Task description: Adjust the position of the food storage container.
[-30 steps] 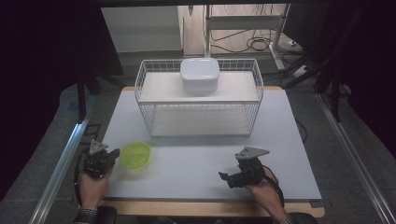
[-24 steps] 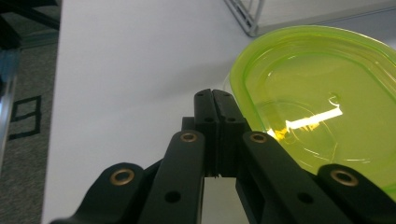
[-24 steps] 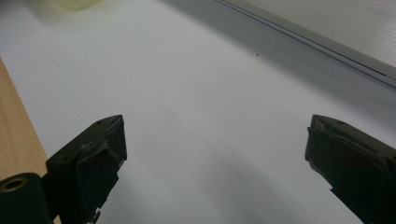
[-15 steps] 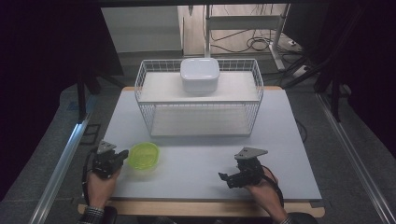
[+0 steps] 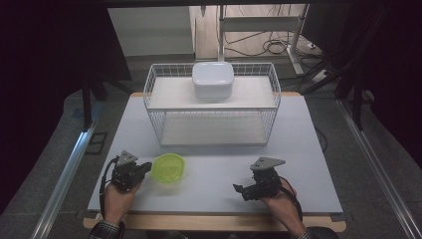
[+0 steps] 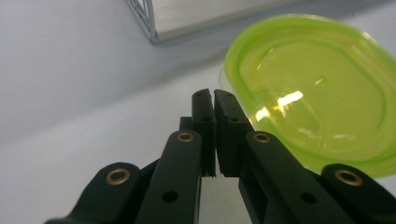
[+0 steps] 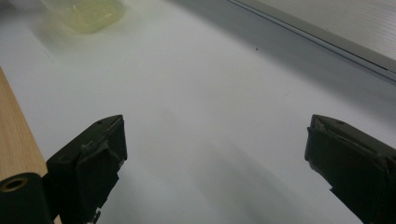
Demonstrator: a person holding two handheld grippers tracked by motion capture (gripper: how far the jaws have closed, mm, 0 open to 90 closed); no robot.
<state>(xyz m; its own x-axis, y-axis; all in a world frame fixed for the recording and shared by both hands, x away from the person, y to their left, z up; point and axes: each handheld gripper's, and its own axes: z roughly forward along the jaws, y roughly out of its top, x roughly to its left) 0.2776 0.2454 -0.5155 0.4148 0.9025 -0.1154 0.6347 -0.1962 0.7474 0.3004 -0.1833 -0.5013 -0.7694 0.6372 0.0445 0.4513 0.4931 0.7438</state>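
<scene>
While the left gripper (image 6: 214, 95) fingers meet beside the unlabelled green lid (image 6: 313, 88), the right gripper (image 7: 215, 154) gapes wide.

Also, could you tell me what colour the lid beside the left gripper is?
Translucent lime green lid, clearest in the left gripper view.

Wire rack (image 5: 211, 107) at the table's (image 5: 308, 164) far middle | container (image 5: 213, 79) on rack's upper shelf | lid (image 5: 168, 169) on table before rack, toward left | left gripper (image 5: 144, 168) just left of lid | right gripper (image 5: 239, 190) well right, near front edge
</scene>
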